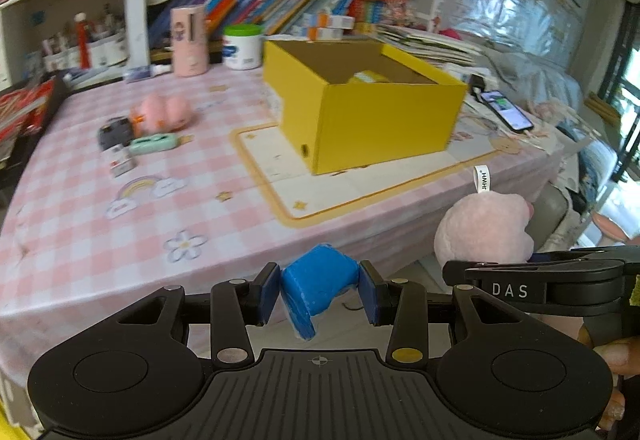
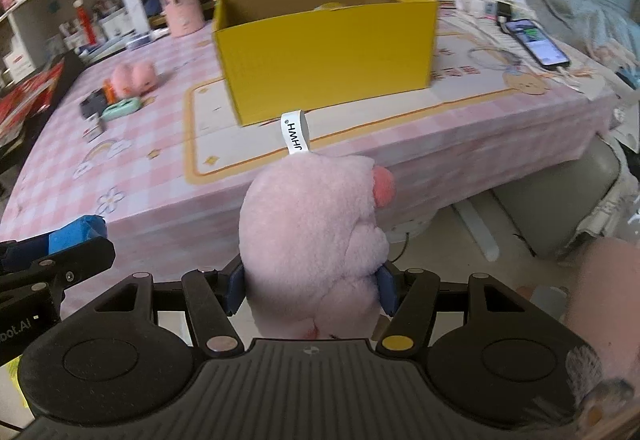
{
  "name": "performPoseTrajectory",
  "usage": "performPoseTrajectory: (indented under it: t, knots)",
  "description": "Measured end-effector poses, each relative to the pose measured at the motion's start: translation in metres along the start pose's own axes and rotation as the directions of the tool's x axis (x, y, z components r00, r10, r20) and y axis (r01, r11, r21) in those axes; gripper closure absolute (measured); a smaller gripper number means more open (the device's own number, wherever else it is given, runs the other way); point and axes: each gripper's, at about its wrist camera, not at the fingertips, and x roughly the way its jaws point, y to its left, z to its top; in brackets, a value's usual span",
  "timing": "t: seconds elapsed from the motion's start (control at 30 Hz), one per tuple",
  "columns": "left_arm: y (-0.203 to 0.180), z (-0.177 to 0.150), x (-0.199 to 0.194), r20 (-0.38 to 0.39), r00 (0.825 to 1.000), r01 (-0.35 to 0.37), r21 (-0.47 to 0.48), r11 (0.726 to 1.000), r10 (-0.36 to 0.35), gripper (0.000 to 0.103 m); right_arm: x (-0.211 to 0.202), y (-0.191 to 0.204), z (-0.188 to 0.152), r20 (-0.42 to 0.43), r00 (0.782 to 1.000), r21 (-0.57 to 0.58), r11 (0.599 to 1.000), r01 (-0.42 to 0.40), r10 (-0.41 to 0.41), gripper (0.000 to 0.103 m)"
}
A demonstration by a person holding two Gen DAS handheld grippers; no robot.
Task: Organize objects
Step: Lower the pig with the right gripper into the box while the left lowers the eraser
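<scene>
The left gripper is clamped on a blue block, held short of the table edge. Beside it, the right gripper squeezes a pink plush toy (white tag upright). The open yellow box sits ahead of both on the table; another pink plush lies ahead to the left.

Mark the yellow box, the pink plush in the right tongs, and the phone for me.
yellow box (image 2: 324, 56): right wrist view, on its front wall.
pink plush (image 2: 310, 224): right wrist view, middle of its body above the tongs.
phone (image 1: 507, 110): left wrist view, on its lit screen.
</scene>
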Motion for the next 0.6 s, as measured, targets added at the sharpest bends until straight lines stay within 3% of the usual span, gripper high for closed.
performPoseTrajectory:
  t: [0.2,0.6]
  knots:
    - [-0.014,0.012,0.013,0.001,1.0,0.026,0.024,0.999,-0.026,0.063,0.004,-0.024,0.01,-0.007,0.999,0.054,0.998,0.033,-0.033,0.044]
    - [-0.023,0.034,0.037,-0.003,1.0,0.02,0.011,1.0,-0.02,0.063,0.026,-0.038,0.037,-0.025,0.999,0.03,0.999,0.026,-0.025,0.044]
